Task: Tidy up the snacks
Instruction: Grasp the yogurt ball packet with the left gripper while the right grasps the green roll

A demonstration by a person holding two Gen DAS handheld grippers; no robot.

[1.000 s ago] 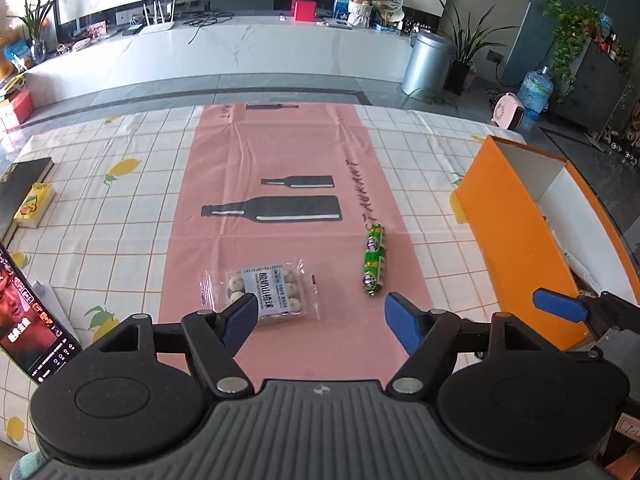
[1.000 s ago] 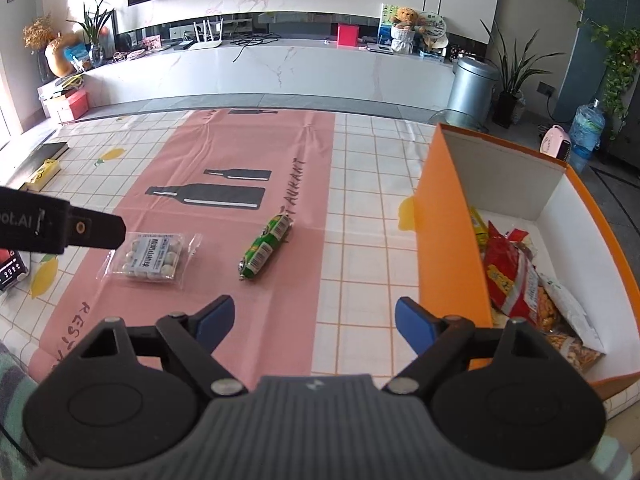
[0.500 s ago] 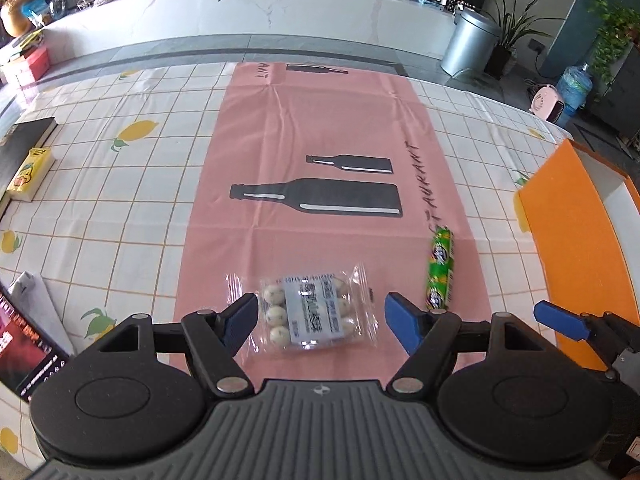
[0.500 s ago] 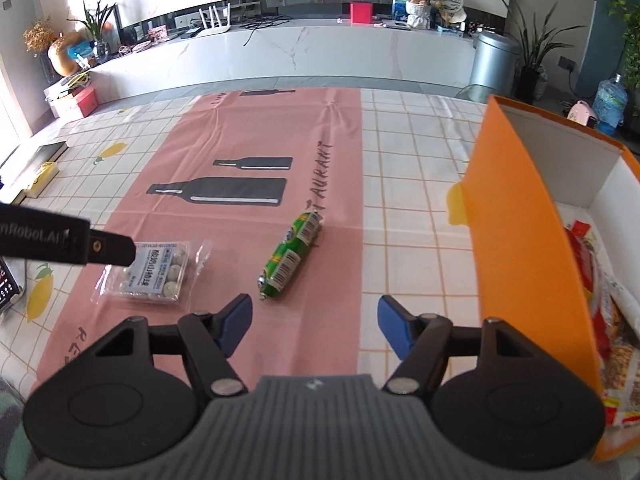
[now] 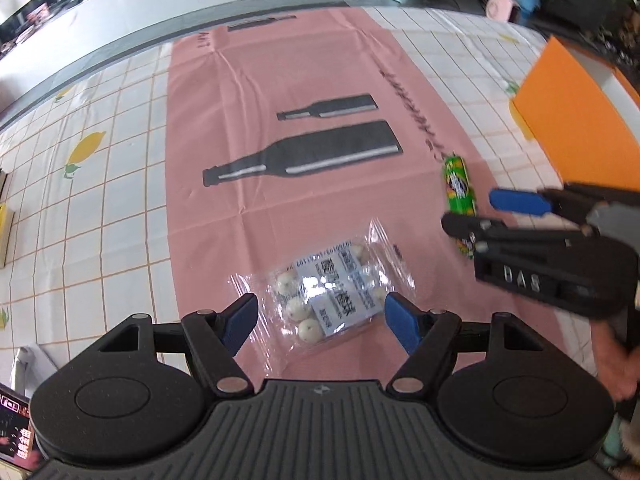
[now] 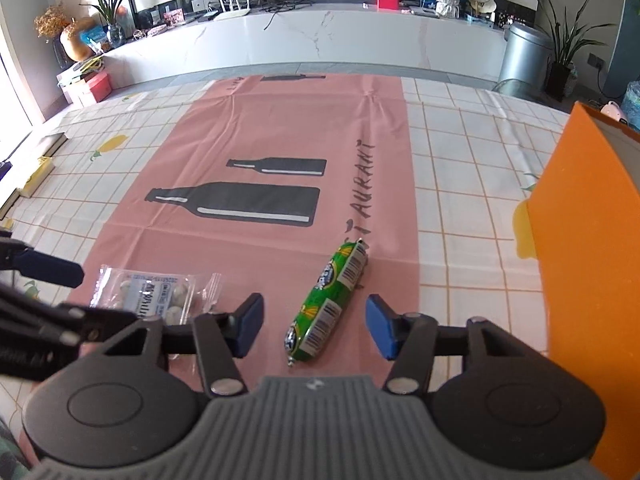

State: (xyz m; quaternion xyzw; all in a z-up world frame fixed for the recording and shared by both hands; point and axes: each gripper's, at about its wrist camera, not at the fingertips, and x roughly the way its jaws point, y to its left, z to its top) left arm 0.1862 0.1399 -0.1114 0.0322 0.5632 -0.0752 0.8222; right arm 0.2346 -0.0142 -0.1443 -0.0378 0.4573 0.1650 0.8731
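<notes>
Left wrist view: taken steeply downward over a table.
Left gripper point(image 5: 320, 316): released, blue pads spread wide to either side of a clear packet, not pressing it.
Clear packet of white round sweets point(image 5: 328, 300): flat on the pink runner, between the left jaws, printed label facing up.
Green sausage stick point(image 5: 459, 184): on the pink runner up and to the right of the packet, its near end hidden behind the other tool.
Right gripper point(image 5: 476, 216): entering from the right edge, one blue pad on each side of the stick's lower part; contact not clear from here.
Orange box point(image 5: 568, 120): far right, standing on the checked cloth, well apart from the packet.
Pink runner point(image 5: 248, 92): printed with black bottle shapes, laid over a white checked tablecloth point(image 5: 80, 208) with lemons.

Right wrist view: lower, looking forward along the table.
Right gripper point(image 6: 314, 322): jaws have just been closing, half narrowed, green sausage stick point(image 6: 328, 304) lying between them with a gap visible at each pad, not yet clasped.
Stick's lie: on the runner's right edge, slanting up to the right, barcodes showing.
Clear packet point(image 6: 154, 292): left of the stick, partly behind the left gripper point(image 6: 48, 292), seen as a blue pad and black arm.
Orange box point(image 6: 580, 240): right edge, outer wall toward the stick.
</notes>
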